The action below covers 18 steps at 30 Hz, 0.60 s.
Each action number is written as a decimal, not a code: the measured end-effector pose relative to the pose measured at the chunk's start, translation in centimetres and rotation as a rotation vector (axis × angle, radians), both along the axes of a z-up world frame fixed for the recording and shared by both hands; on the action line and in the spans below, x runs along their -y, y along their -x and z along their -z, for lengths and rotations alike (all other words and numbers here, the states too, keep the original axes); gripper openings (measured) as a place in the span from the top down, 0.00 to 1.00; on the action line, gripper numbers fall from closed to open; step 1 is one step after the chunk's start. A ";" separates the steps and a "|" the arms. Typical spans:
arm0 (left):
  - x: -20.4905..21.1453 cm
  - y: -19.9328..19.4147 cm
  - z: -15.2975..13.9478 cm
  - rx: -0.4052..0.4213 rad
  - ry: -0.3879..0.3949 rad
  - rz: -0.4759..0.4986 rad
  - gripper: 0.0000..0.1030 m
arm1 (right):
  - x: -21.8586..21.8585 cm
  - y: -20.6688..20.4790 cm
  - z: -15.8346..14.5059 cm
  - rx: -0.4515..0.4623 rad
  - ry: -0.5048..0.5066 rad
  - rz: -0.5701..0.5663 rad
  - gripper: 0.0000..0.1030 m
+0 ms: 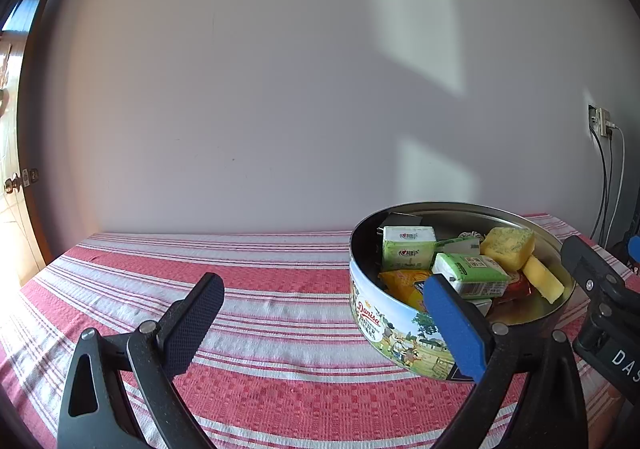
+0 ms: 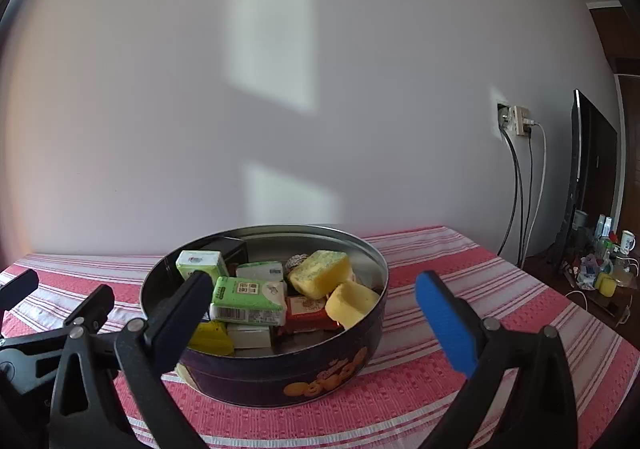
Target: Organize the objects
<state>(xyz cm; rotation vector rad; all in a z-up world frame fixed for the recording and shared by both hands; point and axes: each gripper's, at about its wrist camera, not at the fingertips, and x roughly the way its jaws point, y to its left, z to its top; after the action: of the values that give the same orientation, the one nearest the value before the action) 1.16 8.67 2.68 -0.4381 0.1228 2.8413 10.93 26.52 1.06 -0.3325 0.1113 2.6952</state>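
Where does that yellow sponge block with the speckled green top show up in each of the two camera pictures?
Left wrist view: the yellow sponge block sits right of centre, at the far right inside the cookie tin.
Right wrist view: the sponge block is near the picture's middle, at the tin's back right.
Shared landmark: the green tissue pack with the barcode, just left of it.

Open round cookie tin (image 2: 280,377), lower centre of the right-wrist frame, holds green packets (image 2: 248,299) and yellow sponges (image 2: 320,273).
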 end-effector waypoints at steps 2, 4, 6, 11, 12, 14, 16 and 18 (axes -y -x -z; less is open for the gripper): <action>0.0 0.0 0.0 0.002 0.002 -0.001 0.02 | 0.0 -0.1 0.0 0.001 0.003 0.002 0.00; -0.1 0.0 0.0 0.000 0.004 0.003 0.02 | -0.1 -0.2 0.0 -0.003 0.003 0.005 0.00; -0.1 -0.1 0.0 -0.002 0.006 0.003 0.02 | -0.1 -0.3 0.0 -0.007 0.003 0.007 0.00; 0.0 -0.2 0.0 0.001 0.006 -0.008 0.02 | -0.1 -0.7 -0.1 -0.021 0.001 0.017 0.00; 0.0 -0.1 0.0 0.003 0.005 -0.007 0.02 | -0.2 -0.8 -0.2 -0.024 -0.001 0.017 0.00; 0.0 -0.1 -0.1 0.003 0.007 -0.007 0.02 | -0.3 -1.0 -0.2 -0.031 -0.002 0.020 0.00; 0.0 -0.2 -0.1 0.001 0.010 -0.005 0.02 | -0.3 -1.0 -0.2 -0.033 -0.003 0.021 0.00; 0.0 -0.2 0.0 0.001 0.012 -0.005 0.01 | -0.3 -0.9 -0.2 -0.030 -0.004 0.020 0.00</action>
<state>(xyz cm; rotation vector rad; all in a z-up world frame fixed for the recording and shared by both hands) 1.36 8.67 2.72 -0.4435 0.1390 2.8468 11.83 26.81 1.30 -0.2886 0.1178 2.6809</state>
